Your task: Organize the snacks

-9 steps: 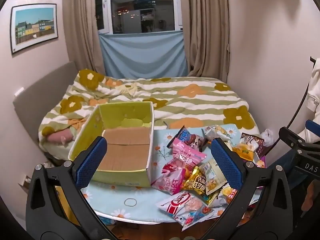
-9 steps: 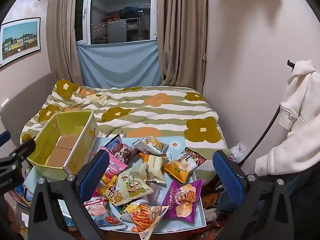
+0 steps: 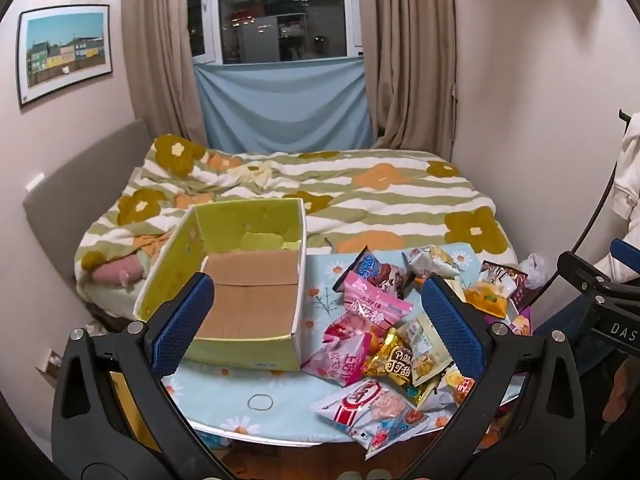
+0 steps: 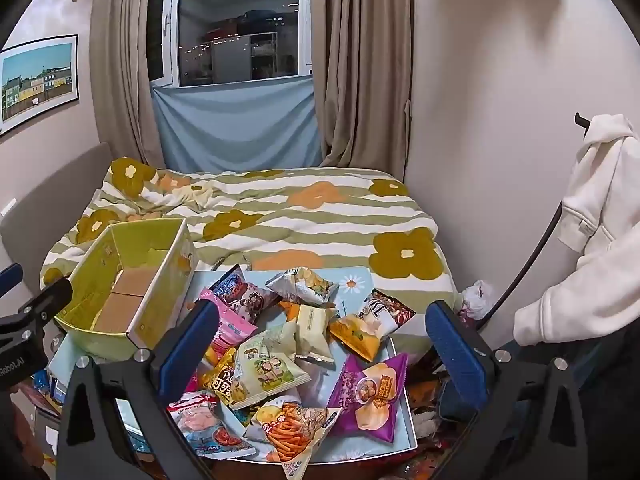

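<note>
Behind a small table [image 3: 224,396] covered in a pale blue daisy-print cloth, a bed with a green-striped flower quilt [image 3: 360,200] is seen, under a curtained window. On the table's left part an open yellow-green cardboard box [image 3: 240,280] is set, nothing but its brown bottom flaps showing inside. To the right of it, just beside its wall, a loose heap of snack packets [image 4: 280,352] is spread, many overlapping.

Both tools are held above the near table edge with nothing gripped: the left gripper [image 3: 316,328] is seen with its blue pads wide apart, and the right gripper [image 4: 320,344] likewise.

The packets are judged light, puffed with air and crackly, so their glossy film is likely slippery and their contents easily crushed. A hold is best taken on a flat sealed edge or a corner, not across the pillowed middle. The pink packet [image 3: 372,308] lying uppermost near the box offers a free top edge; the purple chip bag [image 4: 370,392] at the right lies flat and clear of the heap, its upper seam exposed.
</note>
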Tool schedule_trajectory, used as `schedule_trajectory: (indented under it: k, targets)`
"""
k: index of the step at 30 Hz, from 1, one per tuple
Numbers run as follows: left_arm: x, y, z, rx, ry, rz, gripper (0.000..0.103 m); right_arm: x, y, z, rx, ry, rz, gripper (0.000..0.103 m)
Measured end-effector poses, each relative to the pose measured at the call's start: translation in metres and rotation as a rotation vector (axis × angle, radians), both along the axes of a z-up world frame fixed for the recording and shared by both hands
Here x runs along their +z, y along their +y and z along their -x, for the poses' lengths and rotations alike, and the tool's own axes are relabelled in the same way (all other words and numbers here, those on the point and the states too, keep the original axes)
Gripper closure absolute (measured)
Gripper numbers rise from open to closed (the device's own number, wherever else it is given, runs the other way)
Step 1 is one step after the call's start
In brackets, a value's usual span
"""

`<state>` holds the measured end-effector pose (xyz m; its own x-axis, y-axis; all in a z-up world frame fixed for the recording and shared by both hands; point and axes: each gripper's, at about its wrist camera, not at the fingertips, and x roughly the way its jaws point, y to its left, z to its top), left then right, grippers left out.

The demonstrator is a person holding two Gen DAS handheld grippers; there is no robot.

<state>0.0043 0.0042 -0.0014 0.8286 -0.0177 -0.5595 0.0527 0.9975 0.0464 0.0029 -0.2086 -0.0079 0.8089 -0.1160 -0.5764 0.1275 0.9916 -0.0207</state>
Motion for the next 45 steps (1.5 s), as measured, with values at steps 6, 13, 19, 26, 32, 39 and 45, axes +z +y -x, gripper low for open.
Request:
schedule_trajectory:
  k: [6, 13, 19, 26, 32, 39, 45]
  targets:
    - [0.0001, 0.0011, -0.0019, -0.003, -0.003, 0.004, 0.0, -0.0001, 0.0026, 0.0013, -0.014, -0.007, -0.007, 0.0]
    - [0.0004, -0.0011, -0.0032, -0.002, -0.007, -0.004, 0.0, 0.001, 0.0023, 0.0014, -0.013, -0.005, -0.01, 0.0]
    - [-0.0008, 0.0002, -0.0011, -0.002, -0.009, -0.004, 0.0, 0.0014, 0.0027, 0.0014, -0.01, -0.004, -0.012, 0.0]
    - [-0.0015, 0.0035, 0.0011, -0.002, -0.012, -0.006, 0.0, 0.0009, 0.0031, 0.0016, 0.0, -0.005, -0.02, 0.0]
    - [-0.0049, 0.0074, 0.0033, 0.008, -0.013, -0.004, 0.0, 0.0014, 0.0031, 0.0028, 0.011, -0.009, -0.022, 0.0]
    - [-0.0042, 0.0075, 0.0034, 0.009, -0.013, -0.007, 0.0, 0.0006, 0.0026, 0.0017, 0.02, -0.006, -0.03, 0.0]
    - [-0.0033, 0.0073, 0.0021, 0.012, -0.011, -0.006, 0.0, -0.0008, 0.0043, 0.0003, 0.03, -0.002, -0.034, 0.0]
